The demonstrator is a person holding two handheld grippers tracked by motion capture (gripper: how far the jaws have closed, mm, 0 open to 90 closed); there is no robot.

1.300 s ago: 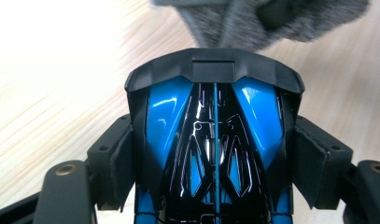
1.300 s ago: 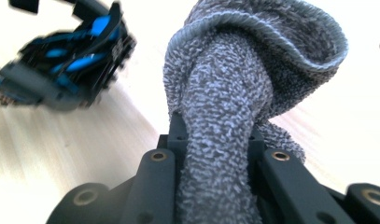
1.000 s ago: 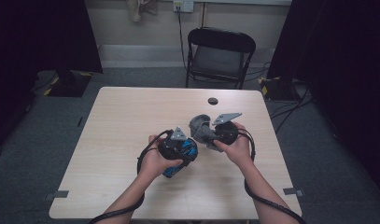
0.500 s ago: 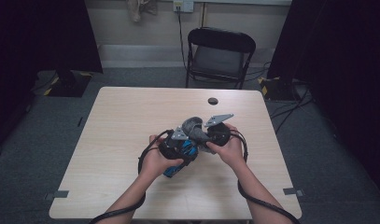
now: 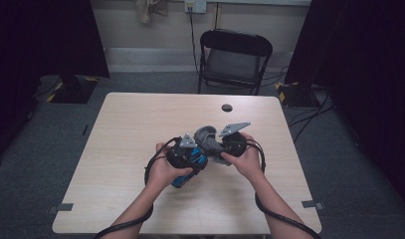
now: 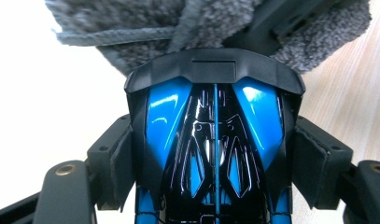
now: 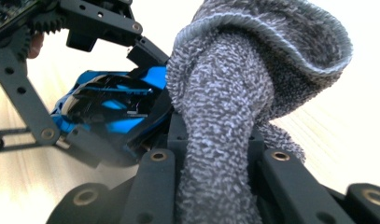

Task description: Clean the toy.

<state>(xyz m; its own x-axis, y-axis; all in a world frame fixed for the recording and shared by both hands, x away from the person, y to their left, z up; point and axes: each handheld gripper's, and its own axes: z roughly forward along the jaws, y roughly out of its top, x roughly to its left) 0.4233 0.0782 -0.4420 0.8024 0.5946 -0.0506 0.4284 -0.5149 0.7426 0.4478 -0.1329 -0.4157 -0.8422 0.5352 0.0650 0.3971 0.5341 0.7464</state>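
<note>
In the high view, the two hands meet just below the middle of the frame, above the light wooden counter (image 5: 130, 149). The left gripper (image 5: 192, 152) is clamped on a glossy blue and black object (image 5: 190, 167), whose lower end pokes out below the left hand (image 5: 165, 172) toward the bottom of the picture. In the left gripper view that object (image 6: 214, 140) fills the centre, with a padded jaw pressed to each of its sides and a black cap at its upper end.

The right gripper (image 5: 215, 144) has its jaws pinched together on a grey fluffy cloth (image 5: 206, 137). In the right gripper view the cloth (image 7: 225, 121) rises as a thick twisted roll from between the jaws and curls over at the upper right. It touches the capped end of the blue object (image 7: 113, 109), which lies at centre left.

The right hand (image 5: 247, 159) comes in from the lower right, the left from the lower left, forearms angled toward each other. Cables loop from each gripper.

A small dark round thing (image 5: 227, 107) sits near the counter's far edge, well apart from the hands. A black folding chair (image 5: 235, 57) stands behind the counter.
</note>
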